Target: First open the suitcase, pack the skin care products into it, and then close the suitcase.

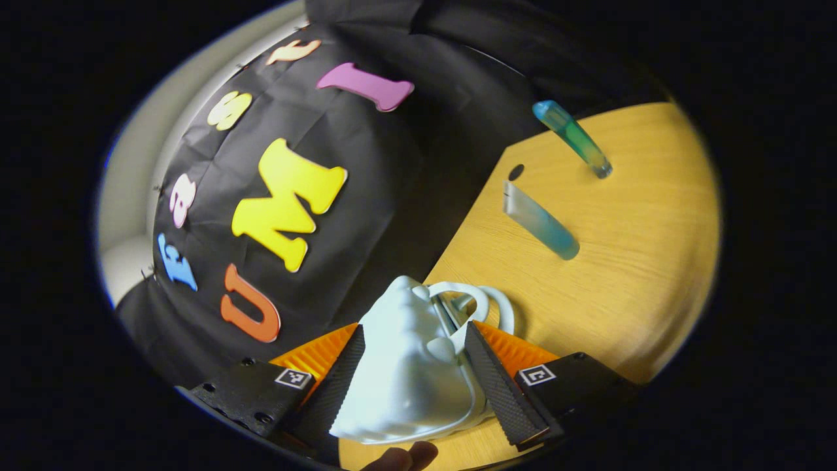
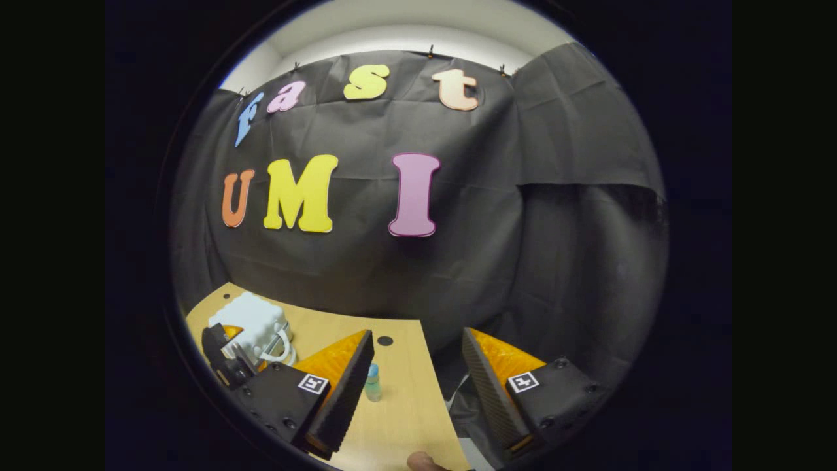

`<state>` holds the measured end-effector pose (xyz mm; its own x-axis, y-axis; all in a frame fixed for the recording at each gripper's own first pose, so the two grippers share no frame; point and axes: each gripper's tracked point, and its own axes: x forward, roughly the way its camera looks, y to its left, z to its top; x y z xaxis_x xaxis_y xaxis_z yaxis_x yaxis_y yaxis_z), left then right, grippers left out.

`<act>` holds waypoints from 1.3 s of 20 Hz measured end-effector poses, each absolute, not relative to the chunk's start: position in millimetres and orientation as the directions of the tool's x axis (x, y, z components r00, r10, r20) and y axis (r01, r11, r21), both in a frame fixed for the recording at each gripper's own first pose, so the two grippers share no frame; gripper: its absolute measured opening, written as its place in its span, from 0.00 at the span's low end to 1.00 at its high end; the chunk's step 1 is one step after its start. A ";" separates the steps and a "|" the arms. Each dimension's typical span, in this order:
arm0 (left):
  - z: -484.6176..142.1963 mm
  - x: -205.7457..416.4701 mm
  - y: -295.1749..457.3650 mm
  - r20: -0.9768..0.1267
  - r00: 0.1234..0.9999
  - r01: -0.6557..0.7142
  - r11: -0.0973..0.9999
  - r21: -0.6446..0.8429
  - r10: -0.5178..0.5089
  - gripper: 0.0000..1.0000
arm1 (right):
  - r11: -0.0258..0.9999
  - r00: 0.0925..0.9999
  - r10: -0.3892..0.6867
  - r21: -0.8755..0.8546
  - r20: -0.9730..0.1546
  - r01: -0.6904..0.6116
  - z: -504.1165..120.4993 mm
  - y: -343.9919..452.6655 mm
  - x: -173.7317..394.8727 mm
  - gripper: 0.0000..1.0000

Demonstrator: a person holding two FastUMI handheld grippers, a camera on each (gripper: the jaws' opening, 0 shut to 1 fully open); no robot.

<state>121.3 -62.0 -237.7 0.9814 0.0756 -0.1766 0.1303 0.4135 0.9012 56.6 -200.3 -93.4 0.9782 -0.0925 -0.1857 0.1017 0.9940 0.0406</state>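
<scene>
A small white moulded suitcase [image 1: 405, 373] with looped handles [image 1: 487, 304] sits on the wooden table [image 1: 628, 275] near its edge. My left gripper [image 1: 415, 330] is shut on it, one finger pressing each side. Two skin care tubes lie farther out on the table: a silver-to-blue tube [image 1: 539, 219] and a teal-green one [image 1: 572, 137]. In the right gripper view, the suitcase [image 2: 252, 320] stands at the far left with the left gripper [image 2: 225, 360] beside it. My right gripper [image 2: 417, 335] is open over the table's edge with nothing between its fingers. A small blue-green tube [image 2: 373, 383] stands just right of its left finger.
The black cloth wall [image 2: 405, 275] hangs close behind the table. A small round hole [image 1: 516, 172] marks the tabletop near the silver tube. The table's right edge [image 2: 435, 392] runs between my right gripper's fingers. A person's fingertip [image 1: 405, 456] shows at the bottom.
</scene>
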 end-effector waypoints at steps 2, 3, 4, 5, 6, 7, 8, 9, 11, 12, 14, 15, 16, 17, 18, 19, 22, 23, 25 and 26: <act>-252.1 129.2 -64.0 -0.205 0.974 0.161 0.331 0.930 0.102 0.98 | 0.994 0.976 -0.075 0.059 -0.205 0.088 -104.8 -207.7 64.0 0.81; -258.2 134.9 -63.4 -0.215 0.969 0.173 0.292 0.941 0.119 1.00 | 0.994 0.976 -0.071 0.066 -0.206 0.087 -109.0 -213.3 67.0 0.81; -263.8 140.9 -64.0 -0.226 0.965 0.188 0.250 0.950 0.132 0.98 | 0.993 0.976 -0.072 0.072 -0.206 0.089 -111.1 -220.4 70.0 0.81; -268.7 149.3 -61.0 -0.230 0.962 0.199 0.200 0.959 0.147 0.96 | 0.992 0.974 -0.075 0.079 -0.212 0.093 -116.3 -227.3 70.7 0.81; -270.7 156.0 -60.9 -0.230 0.960 0.208 0.145 0.967 0.161 0.96 | 0.991 0.971 -0.075 0.089 -0.225 0.097 -123.2 -233.6 72.5 0.81; -273.4 159.9 -60.0 -0.230 0.958 0.215 0.101 0.971 0.173 0.94 | 0.990 0.967 -0.081 0.096 -0.242 0.107 -131.7 -239.3 71.9 0.81; -277.7 163.1 -59.4 -0.236 0.954 0.227 0.072 0.971 0.183 0.92 | 0.987 0.962 -0.092 0.100 -0.258 0.122 -138.3 -245.8 71.8 0.81; -282.3 164.6 -58.4 -0.246 0.950 0.241 0.053 0.969 0.189 0.81 | 0.985 0.956 -0.104 0.103 -0.275 0.136 -144.5 -250.7 70.6 0.81; -292.4 165.2 -56.2 -0.287 0.935 0.289 0.022 0.957 0.210 0.69 | 0.981 0.947 -0.121 0.111 -0.299 0.161 -152.1 -256.6 66.2 0.81; -292.6 164.8 -55.5 -0.290 0.932 0.296 0.004 0.955 0.216 0.62 | 0.980 0.943 -0.126 0.112 -0.307 0.167 -154.4 -256.2 63.9 0.81; -291.0 165.4 -55.6 -0.287 0.933 0.298 -0.019 0.954 0.219 0.40 | 0.980 0.939 -0.135 0.095 -0.317 0.173 -156.5 -250.7 59.5 0.81; -290.0 164.6 -54.5 -0.284 0.933 0.297 -0.027 0.954 0.221 0.27 | 0.981 0.939 -0.138 0.085 -0.316 0.173 -156.9 -246.9 56.8 0.81; -289.0 165.7 -56.6 -0.284 0.934 0.297 -0.031 0.954 0.214 0.23 | 0.981 0.939 -0.145 0.076 -0.312 0.177 -154.1 -244.2 54.5 0.81; -288.3 167.2 -55.2 -0.284 0.936 0.295 -0.024 0.955 0.209 0.16 | 0.981 0.939 -0.154 0.067 -0.309 0.183 -152.4 -241.0 51.5 0.81; -284.9 166.8 -55.8 -0.280 0.939 0.288 -0.012 0.957 0.199 0.13 | 0.980 0.938 -0.162 0.059 -0.308 0.189 -150.0 -236.5 49.5 0.81; -281.7 166.9 -54.5 -0.277 0.941 0.281 0.008 0.960 0.196 0.08 | 0.979 0.937 -0.172 0.053 -0.305 0.197 -147.5 -230.8 48.0 0.81; -267.2 164.6 -47.9 -0.267 0.946 0.252 0.102 0.963 0.185 0.04 | 0.973 0.932 -0.205 0.040 -0.299 0.227 -137.7 -213.1 43.6 0.81; -255.6 161.6 -43.1 -0.260 0.950 0.239 0.136 0.961 0.170 0.03 | 0.972 0.933 -0.212 0.041 -0.292 0.233 -132.2 -206.4 43.4 0.81; -227.2 165.0 -39.3 -0.242 0.961 0.213 0.193 0.958 0.138 0.03 | 0.968 0.933 -0.228 0.036 -0.277 0.247 -122.1 -190.8 43.6 0.81; -214.3 165.5 -33.4 -0.229 0.964 0.195 0.230 0.953 0.132 0.03 | 0.968 0.934 -0.232 0.034 -0.270 0.250 -117.6 -181.9 44.7 0.81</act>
<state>165.5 -33.4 -214.3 0.9643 0.1318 -0.2295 0.1955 0.2299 0.9534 44.7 -181.9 -117.6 0.9343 -0.2322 -0.2704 0.2502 0.9676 0.0337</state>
